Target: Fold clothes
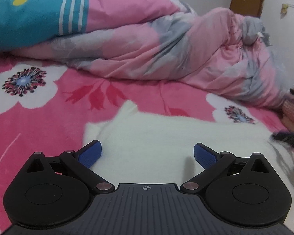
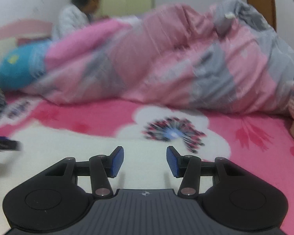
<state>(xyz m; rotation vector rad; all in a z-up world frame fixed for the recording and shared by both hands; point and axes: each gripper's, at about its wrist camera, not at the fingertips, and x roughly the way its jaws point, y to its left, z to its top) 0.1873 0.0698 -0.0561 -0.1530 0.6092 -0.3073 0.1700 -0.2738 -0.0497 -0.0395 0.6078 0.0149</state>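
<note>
Both wrist views look low across the bed (image 1: 127,98), sharing the quilt (image 2: 166,58).

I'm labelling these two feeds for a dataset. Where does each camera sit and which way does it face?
Left wrist: behind the open left gripper, looking down across the white garment at the quilt.
Right wrist: behind the open right gripper, facing the same bed, blurred; a seated person beyond.
Shared: garment, quilt, floral sheet, blue pillow.

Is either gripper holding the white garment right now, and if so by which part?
Nothing is held. The left gripper and right gripper both have jaws apart with nothing between them, above the white garment on the bed.
</note>
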